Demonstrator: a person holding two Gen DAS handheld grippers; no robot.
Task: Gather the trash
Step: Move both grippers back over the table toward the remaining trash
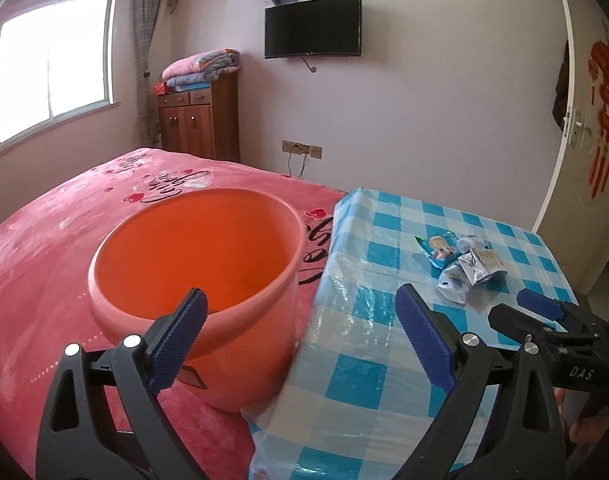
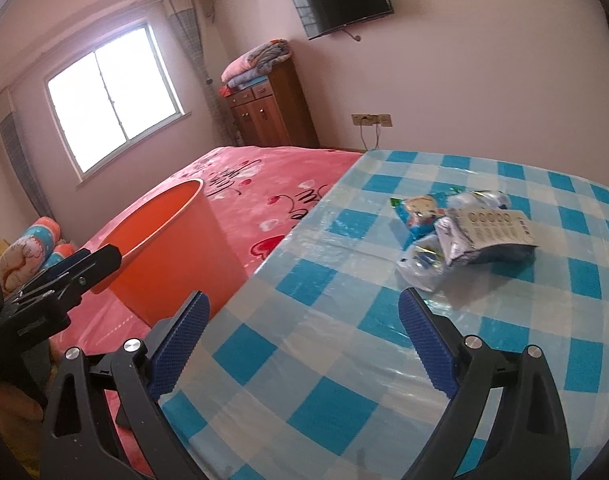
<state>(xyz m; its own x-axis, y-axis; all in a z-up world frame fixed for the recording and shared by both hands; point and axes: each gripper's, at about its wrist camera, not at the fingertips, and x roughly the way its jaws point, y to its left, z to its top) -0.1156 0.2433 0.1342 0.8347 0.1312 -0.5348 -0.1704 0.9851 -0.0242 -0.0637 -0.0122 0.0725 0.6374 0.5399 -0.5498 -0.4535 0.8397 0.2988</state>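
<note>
Bedding in pink, printed with hearts and black script, covers the bed (image 1: 64, 216), the biggest thing near me, and I place everything else against the orange bin (image 1: 196, 260) that stands on it. Just to the right of the bin, touching or nearly touching its side, is the table, under a blue-and-white checked cloth (image 2: 324, 340) with a glossy clear cover. Far beyond the bin, against the back wall, a wooden cabinet (image 1: 200, 116) carries folded blankets (image 1: 202, 68), and a dark television (image 1: 312, 27) hangs on the wall to the right of that. A bright window (image 1: 52, 68) sits beyond the bin to its left.

The bin is upright and open-mouthed; I see nothing in the part of its inside that shows.

My left gripper (image 1: 300, 336) hangs in front of the bin, one blue pad over its near rim and the other over the table edge, its fingers spread wide with nothing between them. My right gripper (image 2: 300, 340) hovers to the right of the bin over the checked cloth, likewise spread wide and empty.

The trash (image 2: 464, 232) lies on the cloth well to the right of the bin: a small heap of crumpled wrappers, one blue with a cartoon face, one silver-white with print, beyond my right fingertips and apart from them.
</note>
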